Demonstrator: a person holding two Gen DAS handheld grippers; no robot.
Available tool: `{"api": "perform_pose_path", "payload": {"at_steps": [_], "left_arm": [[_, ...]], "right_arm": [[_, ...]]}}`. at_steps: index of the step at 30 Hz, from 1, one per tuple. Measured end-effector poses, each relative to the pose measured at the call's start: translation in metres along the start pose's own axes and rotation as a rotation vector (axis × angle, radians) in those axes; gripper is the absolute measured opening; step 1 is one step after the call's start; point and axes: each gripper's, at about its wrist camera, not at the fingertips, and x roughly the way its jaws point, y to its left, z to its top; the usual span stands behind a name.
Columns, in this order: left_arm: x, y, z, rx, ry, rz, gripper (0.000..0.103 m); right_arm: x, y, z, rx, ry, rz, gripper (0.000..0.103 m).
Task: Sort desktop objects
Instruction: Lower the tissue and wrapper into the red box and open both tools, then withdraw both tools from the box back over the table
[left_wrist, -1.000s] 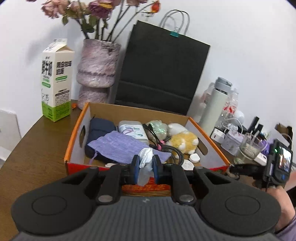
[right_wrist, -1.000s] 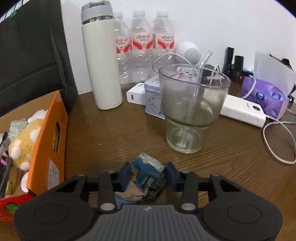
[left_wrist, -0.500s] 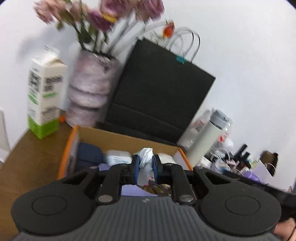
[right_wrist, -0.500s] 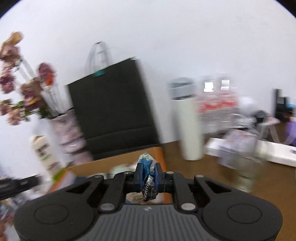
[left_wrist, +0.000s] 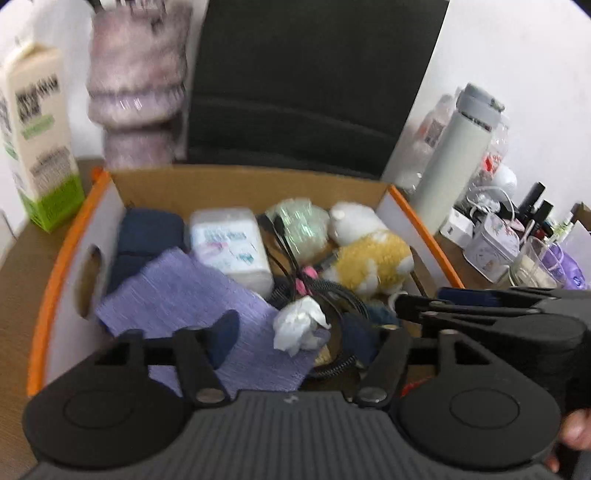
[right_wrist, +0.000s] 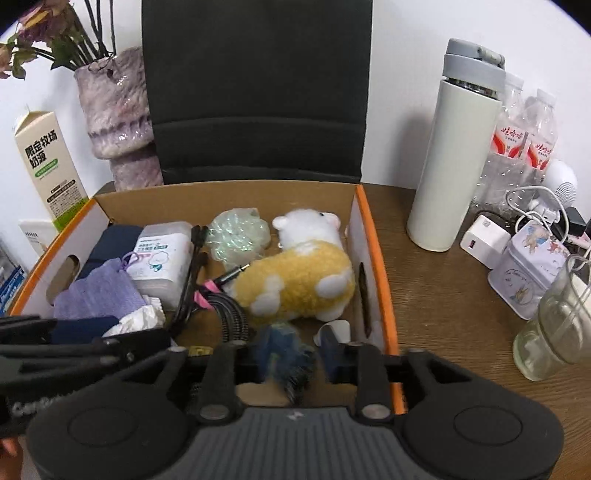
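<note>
An open cardboard box with orange rims (left_wrist: 70, 243) (right_wrist: 373, 236) holds a purple cloth pouch (left_wrist: 184, 295), a wipes pack (left_wrist: 229, 247), a yellow and white plush toy (right_wrist: 295, 280) and black cables. My left gripper (left_wrist: 295, 343) is open above the box; a crumpled white tissue (left_wrist: 299, 325) sits loose between its fingers, on the pouch. My right gripper (right_wrist: 291, 354) is open over the box's near right corner; a crumpled blue wrapper (right_wrist: 284, 365), blurred, is between its spread fingers. The right gripper also shows in the left wrist view (left_wrist: 480, 306).
Behind the box stand a black paper bag (right_wrist: 255, 88), a vase (right_wrist: 118, 114) and a milk carton (right_wrist: 48, 166). Right of the box on the wooden table are a white flask (right_wrist: 454, 155), water bottles (right_wrist: 521, 140), a tin (right_wrist: 532, 273), a charger (right_wrist: 484, 240) and a glass (right_wrist: 561, 317).
Both grippers swung over the box and opened. The tissue left the left gripper's grip and the blue wrapper left the right gripper's grip.
</note>
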Motion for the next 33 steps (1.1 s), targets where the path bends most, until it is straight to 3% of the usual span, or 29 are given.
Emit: {"api": "perform_pose_path", "payload": {"at_steps": [2,5,8,13,18,23,30,33], "left_arm": [[-0.018,0.002,0.005,-0.005,-0.046,0.023,0.084],[-0.046,0.004,0.007,-0.007,-0.100,0.052,0.096],[-0.067,0.007,0.004,-0.021,-0.133,0.094,0.101],[-0.099,0.021,-0.023,-0.039,-0.145,0.112,0.103],[-0.120,0.036,-0.060,-0.063,-0.146,0.170,0.103],[-0.137,0.044,-0.111,-0.097,-0.140,0.141,0.103],[-0.157,0.038,-0.187,-0.055,-0.150,0.129,0.103],[-0.163,0.034,-0.218,-0.037,-0.147,0.168,0.103]], "right_arm": [[-0.015,-0.001,0.004,0.007,-0.026,0.006,0.052],[-0.041,0.002,0.009,-0.003,-0.078,0.019,0.061],[-0.064,0.011,0.009,-0.030,-0.115,0.044,0.063],[-0.091,0.024,-0.013,-0.053,-0.165,0.091,0.073],[-0.111,0.037,-0.053,-0.053,-0.194,0.132,0.074],[-0.125,0.044,-0.100,-0.034,-0.218,0.155,0.077],[-0.133,0.039,-0.181,-0.002,-0.213,0.095,0.077],[-0.136,0.037,-0.214,-0.004,-0.210,0.060,0.077]]}}
